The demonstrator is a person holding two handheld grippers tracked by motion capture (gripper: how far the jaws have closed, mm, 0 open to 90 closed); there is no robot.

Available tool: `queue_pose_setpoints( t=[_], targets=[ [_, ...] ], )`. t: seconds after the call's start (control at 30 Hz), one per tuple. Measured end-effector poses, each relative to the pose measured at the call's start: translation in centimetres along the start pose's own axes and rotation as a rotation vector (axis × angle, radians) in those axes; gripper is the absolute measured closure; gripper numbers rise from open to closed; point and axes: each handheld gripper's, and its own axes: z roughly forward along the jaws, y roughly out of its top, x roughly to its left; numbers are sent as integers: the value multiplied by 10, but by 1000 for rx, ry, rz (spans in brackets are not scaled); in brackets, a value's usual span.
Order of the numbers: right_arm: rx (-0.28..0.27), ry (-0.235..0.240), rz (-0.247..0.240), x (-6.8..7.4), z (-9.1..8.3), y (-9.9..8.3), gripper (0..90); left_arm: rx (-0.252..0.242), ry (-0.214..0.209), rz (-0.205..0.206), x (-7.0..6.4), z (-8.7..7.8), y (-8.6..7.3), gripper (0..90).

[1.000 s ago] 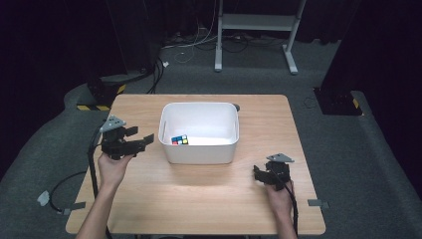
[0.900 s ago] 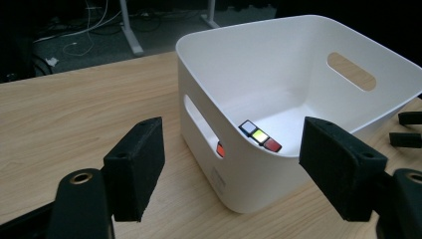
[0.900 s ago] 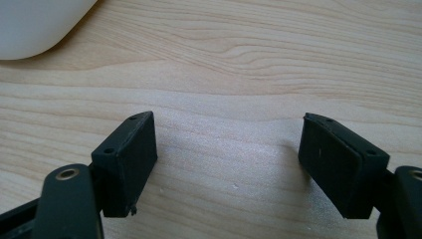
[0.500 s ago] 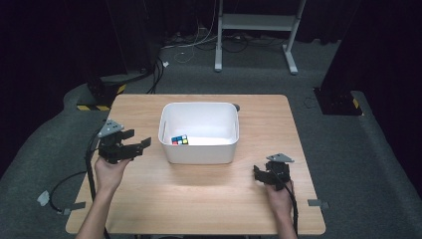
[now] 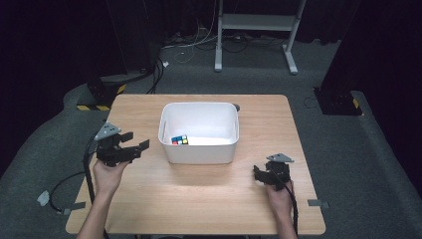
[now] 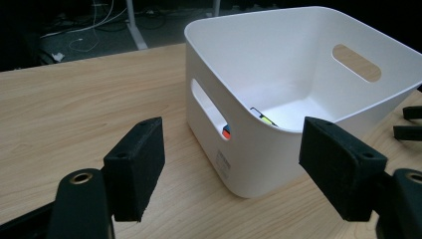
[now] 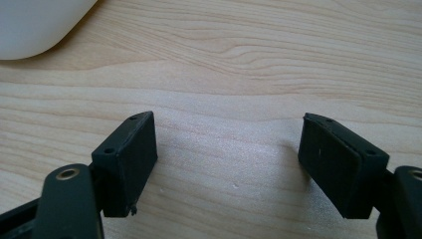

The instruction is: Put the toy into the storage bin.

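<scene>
Holding apparently one cube (image 5: 179, 140), one bin (image 5: 199, 152).

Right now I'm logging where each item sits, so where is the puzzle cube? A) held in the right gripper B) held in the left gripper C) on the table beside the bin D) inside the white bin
D: the cube lies on the floor of the bin, while the left gripper and the right gripper both stand open and hold nothing.
</scene>
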Motion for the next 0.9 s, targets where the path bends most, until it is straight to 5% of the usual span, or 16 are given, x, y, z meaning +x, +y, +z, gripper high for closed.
queue_pose_setpoints(
  t=[0.9],
  targets=[
    [0, -1, 1, 0, 0, 0, 229, 0, 13, -12, 2, -7, -14, 262]
  ],
)
